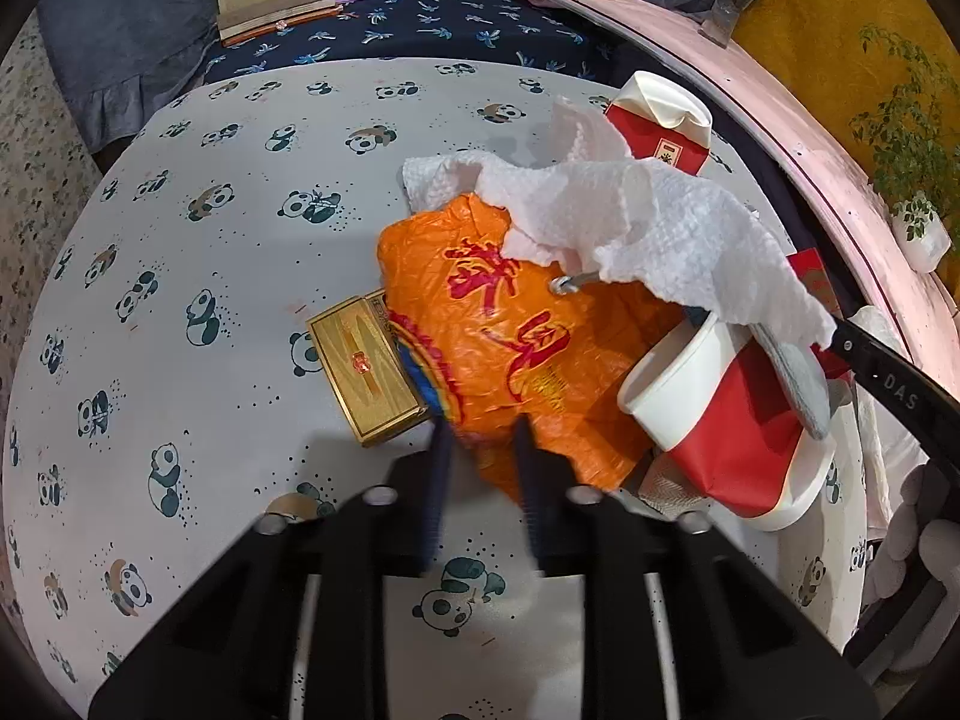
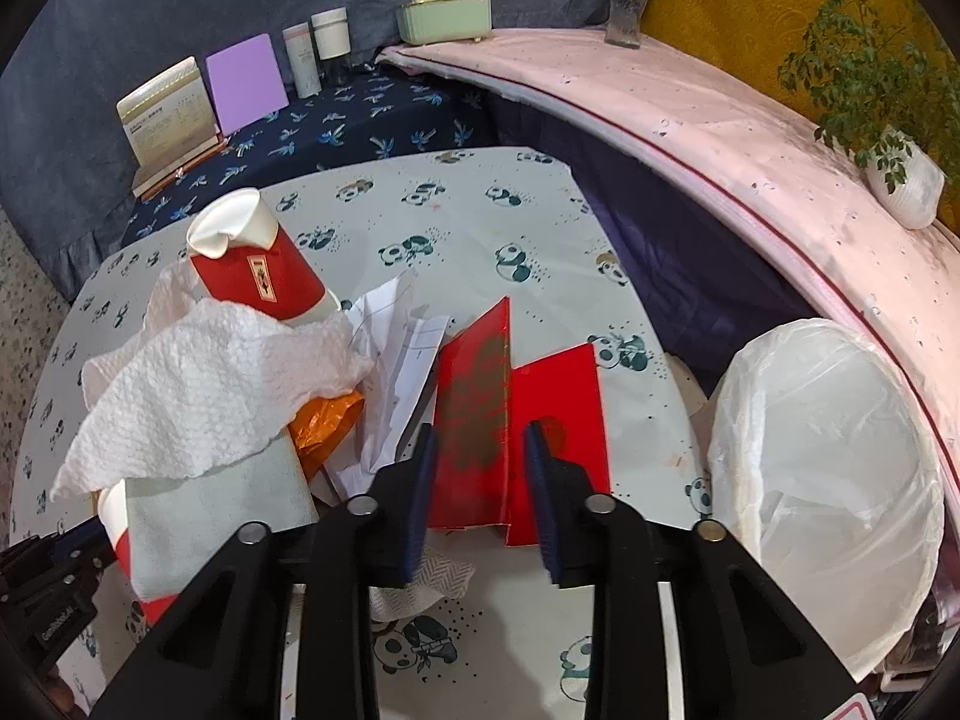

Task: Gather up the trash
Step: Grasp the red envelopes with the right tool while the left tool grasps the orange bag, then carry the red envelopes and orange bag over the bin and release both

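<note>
- Nearest the left wrist camera, the left gripper (image 1: 480, 438) has its jaws drawn in on the near edge of the orange plastic bag (image 1: 510, 348); whether the pads pinch it I cannot tell.
- Beside the bag lies a gold box (image 1: 366, 366) on the panda-print table (image 1: 210, 276).
- White paper towel (image 1: 630, 222) drapes over the bag and a red-and-white paper cup (image 1: 714, 420).
- Right gripper (image 2: 480, 450) has its jaws narrowed around a red folded card (image 2: 474, 408), contact unclear.
- Lined bin (image 2: 840, 468) stands just right of the table.
</note>
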A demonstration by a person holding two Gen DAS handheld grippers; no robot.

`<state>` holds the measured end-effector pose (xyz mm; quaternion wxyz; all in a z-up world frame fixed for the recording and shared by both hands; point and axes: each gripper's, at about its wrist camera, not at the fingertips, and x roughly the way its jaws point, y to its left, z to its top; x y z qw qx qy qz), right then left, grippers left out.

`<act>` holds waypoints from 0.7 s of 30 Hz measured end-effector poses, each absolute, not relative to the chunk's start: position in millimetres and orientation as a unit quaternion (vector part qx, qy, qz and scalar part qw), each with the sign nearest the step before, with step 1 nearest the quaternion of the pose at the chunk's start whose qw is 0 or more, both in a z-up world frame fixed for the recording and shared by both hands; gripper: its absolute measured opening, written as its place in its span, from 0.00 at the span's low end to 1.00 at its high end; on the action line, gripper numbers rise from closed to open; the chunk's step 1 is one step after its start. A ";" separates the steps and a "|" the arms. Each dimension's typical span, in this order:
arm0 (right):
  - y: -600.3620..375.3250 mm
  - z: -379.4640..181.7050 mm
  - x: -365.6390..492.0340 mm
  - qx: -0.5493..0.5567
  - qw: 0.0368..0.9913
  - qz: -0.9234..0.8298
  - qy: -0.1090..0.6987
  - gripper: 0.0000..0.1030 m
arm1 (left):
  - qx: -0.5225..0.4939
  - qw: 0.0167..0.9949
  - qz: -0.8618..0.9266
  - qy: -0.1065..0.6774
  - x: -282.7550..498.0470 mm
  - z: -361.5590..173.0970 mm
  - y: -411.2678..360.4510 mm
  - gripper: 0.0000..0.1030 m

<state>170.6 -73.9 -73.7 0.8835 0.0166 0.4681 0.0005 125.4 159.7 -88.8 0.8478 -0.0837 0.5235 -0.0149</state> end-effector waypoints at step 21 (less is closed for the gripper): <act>-83.0 -1.7 117.9 0.045 0.920 0.022 0.389 0.04 | -0.086 0.902 -0.018 0.423 92.1 0.9 166.6 0.06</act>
